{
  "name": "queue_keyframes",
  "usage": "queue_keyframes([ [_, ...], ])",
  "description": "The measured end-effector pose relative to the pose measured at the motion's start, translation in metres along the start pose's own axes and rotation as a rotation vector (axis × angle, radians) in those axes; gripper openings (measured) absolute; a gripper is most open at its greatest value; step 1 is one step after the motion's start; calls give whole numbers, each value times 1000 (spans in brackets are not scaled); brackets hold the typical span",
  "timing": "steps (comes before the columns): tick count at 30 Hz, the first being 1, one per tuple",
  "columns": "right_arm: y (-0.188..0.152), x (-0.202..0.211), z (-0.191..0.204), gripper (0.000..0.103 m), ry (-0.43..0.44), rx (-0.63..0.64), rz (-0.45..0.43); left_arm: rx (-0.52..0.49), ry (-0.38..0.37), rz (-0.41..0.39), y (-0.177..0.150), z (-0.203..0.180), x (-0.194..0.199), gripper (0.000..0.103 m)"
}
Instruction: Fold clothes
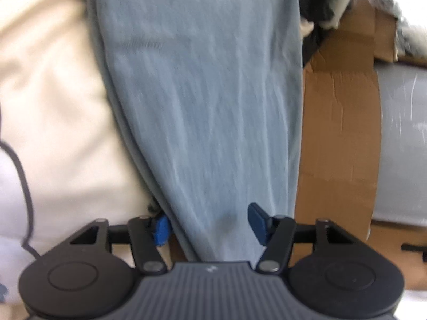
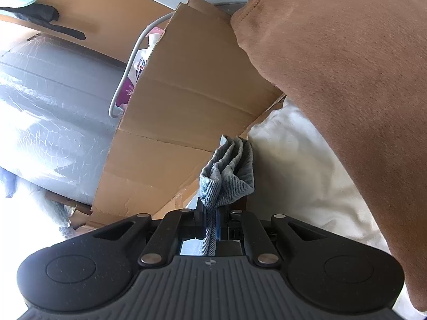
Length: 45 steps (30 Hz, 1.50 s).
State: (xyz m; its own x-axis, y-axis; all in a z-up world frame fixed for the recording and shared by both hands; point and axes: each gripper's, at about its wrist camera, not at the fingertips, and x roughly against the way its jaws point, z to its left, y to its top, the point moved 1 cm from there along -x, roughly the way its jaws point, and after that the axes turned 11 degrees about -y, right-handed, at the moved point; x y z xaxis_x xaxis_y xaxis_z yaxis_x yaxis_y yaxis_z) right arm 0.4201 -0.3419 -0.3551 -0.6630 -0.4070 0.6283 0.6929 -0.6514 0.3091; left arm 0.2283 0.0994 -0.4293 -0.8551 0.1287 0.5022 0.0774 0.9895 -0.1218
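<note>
Left gripper [image 1: 209, 224]: jaws wide apart, nothing pinched; blue fingertips [image 1: 161, 230] on both sides of the hanging cloth.
Right gripper [image 2: 212, 218]: jaws closed tight on a bunched denim edge [image 2: 226, 178].
Garment [image 1: 202, 93]: blue-grey, stretched from near to far in the left view, over the white bedding [image 1: 53, 106].
Cardboard [image 1: 339, 133]: to the right of the garment.
Brown sleeve [image 2: 360, 93]: on the right in the right view, over white bedding.

Matt blue-grey cloth garment [image 1: 202, 106]
</note>
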Motion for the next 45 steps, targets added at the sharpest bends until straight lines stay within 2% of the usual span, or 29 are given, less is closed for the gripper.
queue_keyframes([
  [3, 2, -1, -1, 5, -2, -3, -2, 18, -1, -19, 11, 0, 13, 62],
  [8, 7, -7, 1, 5, -5, -5, -4, 47, 3, -49, 17, 4, 26, 54],
  [12, 8, -12, 1, 5, -10, -11, -5, 70, 7, -74, 22, 7, 37, 37],
  [14, 7, -14, 0, 5, -12, -18, -4, 82, 9, -86, 24, 8, 42, 35],
  [15, 7, -14, -1, 5, -13, -22, -4, 91, 9, -90, 24, 10, 44, 30],
  [18, 3, -13, -3, 5, -18, -27, -3, 144, 7, -95, 30, 17, 47, 9],
  [28, -14, 6, -20, 5, -31, -70, -7, 39, 109, -77, 30, -1, 53, 7],
  [33, -26, 26, -35, 5, -63, -86, 15, -2, 181, -63, 28, -9, 61, 7],
  [45, -51, 86, -50, 5, -131, -60, 51, -70, 274, -28, 17, -10, 100, 6],
])
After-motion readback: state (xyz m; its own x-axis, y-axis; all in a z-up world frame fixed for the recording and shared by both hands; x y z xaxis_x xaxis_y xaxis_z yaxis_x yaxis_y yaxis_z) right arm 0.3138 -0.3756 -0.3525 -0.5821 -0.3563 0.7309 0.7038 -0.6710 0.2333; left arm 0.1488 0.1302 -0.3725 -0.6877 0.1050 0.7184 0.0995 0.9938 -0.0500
